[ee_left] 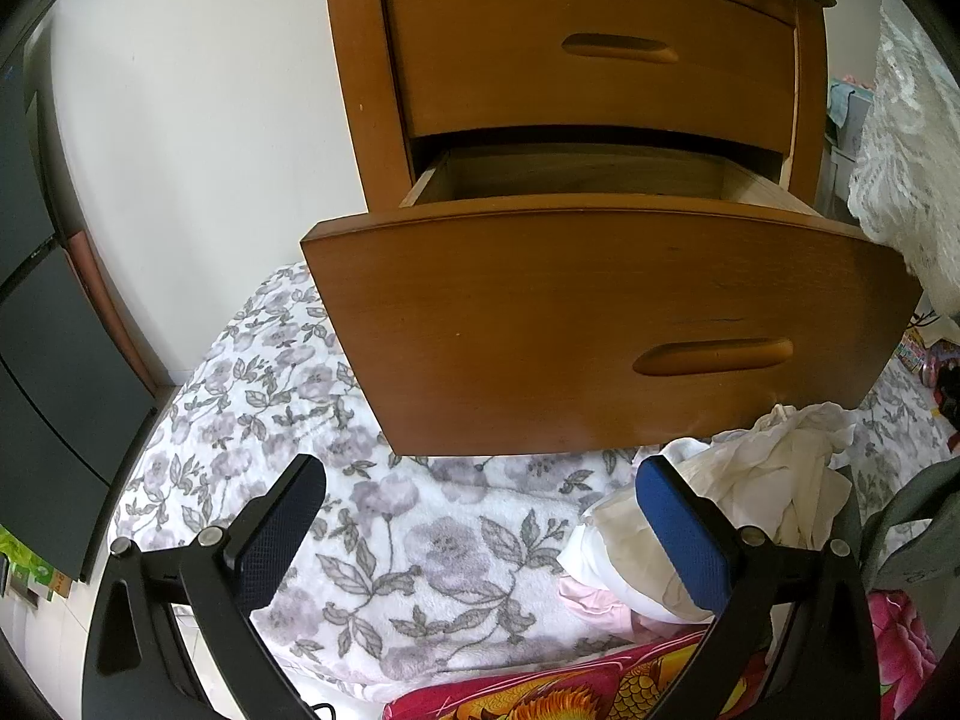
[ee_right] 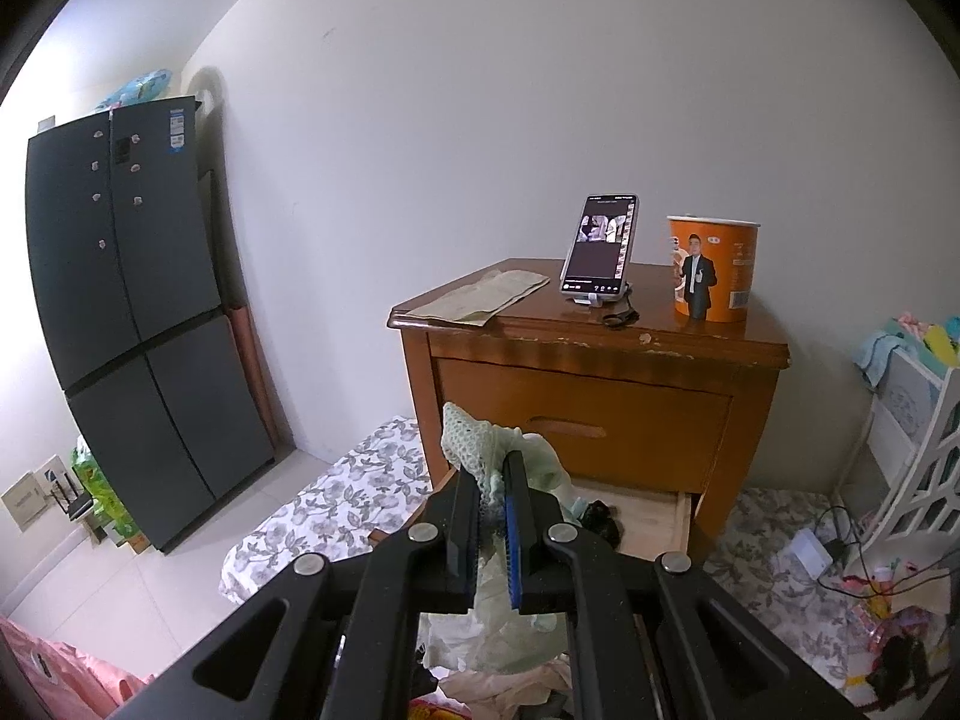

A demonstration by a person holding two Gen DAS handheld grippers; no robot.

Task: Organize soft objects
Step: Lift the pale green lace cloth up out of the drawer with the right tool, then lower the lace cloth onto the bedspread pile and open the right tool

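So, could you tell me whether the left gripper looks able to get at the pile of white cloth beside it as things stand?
Probably yes. The left gripper is open and empty, and the white cloth lies on the floral blanket right beside its blue finger, below the open drawer; nothing lies between them.

Left wrist view sitting low and close, tilting down onto open lower drawer [ee_left: 600, 324] of wooden nightstand [ee_left: 576, 60] and floral blanket [ee_left: 420, 540]. Right wrist view looking from higher and farther back (nightstand [ee_right: 591, 396] top, wall, fridge [ee_right: 138, 312] showing). Both sharing nightstand, its open drawer [ee_right: 636, 516], blanket [ee_right: 336, 498].
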